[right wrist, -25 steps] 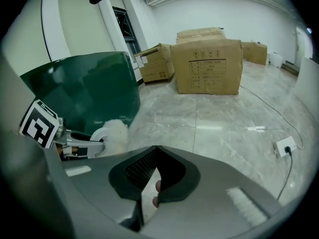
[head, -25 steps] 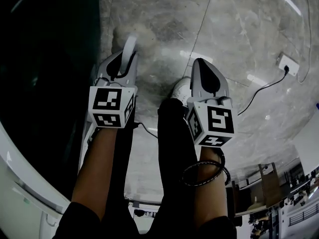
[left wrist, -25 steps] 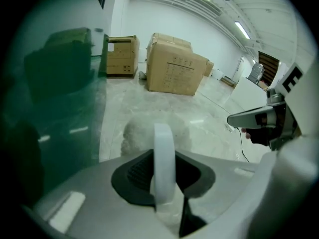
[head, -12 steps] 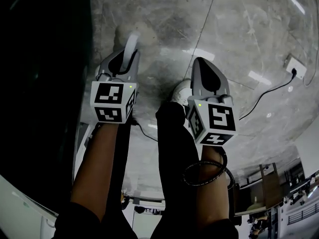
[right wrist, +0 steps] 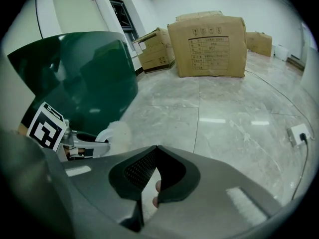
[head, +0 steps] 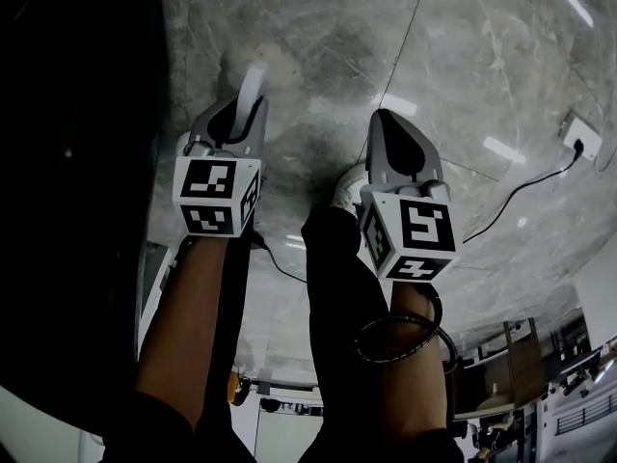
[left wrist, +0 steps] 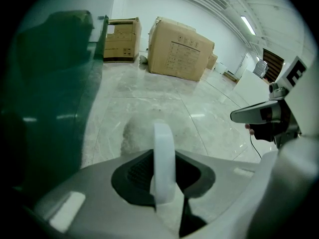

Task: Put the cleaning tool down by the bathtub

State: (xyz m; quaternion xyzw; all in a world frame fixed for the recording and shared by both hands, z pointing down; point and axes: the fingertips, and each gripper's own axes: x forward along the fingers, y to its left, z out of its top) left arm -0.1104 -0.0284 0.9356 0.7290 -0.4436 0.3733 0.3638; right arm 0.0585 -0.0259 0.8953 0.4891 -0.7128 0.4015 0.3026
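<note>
Tool low by the tub, not yet released

The left claw [left wrist: 164, 185] still pinches the cleaning tool [left wrist: 163, 151], barely shifted. Its fluffy head [right wrist: 117, 132] hangs near the marble surface [head: 463, 75], just beside the green bathtub [left wrist: 52, 98]. The right claw [right wrist: 155, 177] is pressed together, empty.

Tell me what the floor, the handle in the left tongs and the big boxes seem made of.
Floor: polished stone or stone-look tile, with grey veins, glossy reflections and thin joints. Handle: smooth white, slightly translucent, probably plastic. Boxes: matt brown cardboard with printed panels.
</note>
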